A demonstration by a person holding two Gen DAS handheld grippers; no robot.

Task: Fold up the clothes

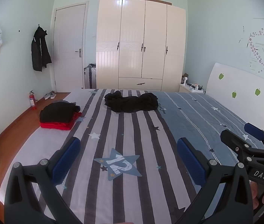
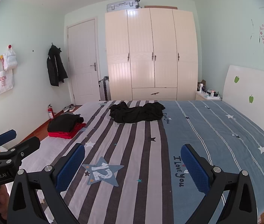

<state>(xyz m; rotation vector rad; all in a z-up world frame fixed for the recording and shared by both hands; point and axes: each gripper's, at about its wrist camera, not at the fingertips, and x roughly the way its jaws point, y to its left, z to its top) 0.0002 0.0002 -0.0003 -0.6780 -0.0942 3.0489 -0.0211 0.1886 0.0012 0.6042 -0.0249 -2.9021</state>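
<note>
A crumpled black garment (image 1: pixel 131 103) lies unfolded at the far side of the bed (image 1: pixel 197 115); it also shows in the right wrist view (image 2: pixel 136 113). A folded stack, black garment (image 1: pixel 59 113) on red garment (image 1: pixel 57 125), sits at the bed's far left (image 2: pixel 64 126). My left gripper (image 1: pixel 128 158) is open and empty above the near bed, far from the clothes. My right gripper (image 2: pixel 133 163) is open and empty beside it, and it shows at the right edge of the left wrist view (image 1: pixel 244 134).
A cream wardrobe (image 1: pixel 141 44) and a white door (image 1: pixel 69 46) stand beyond the bed. The white headboard (image 1: pixel 244 87) is at the right. A fire extinguisher (image 1: pixel 32 99), shoes and wooden floor lie to the left. A black jacket (image 1: pixel 39 49) hangs on the wall.
</note>
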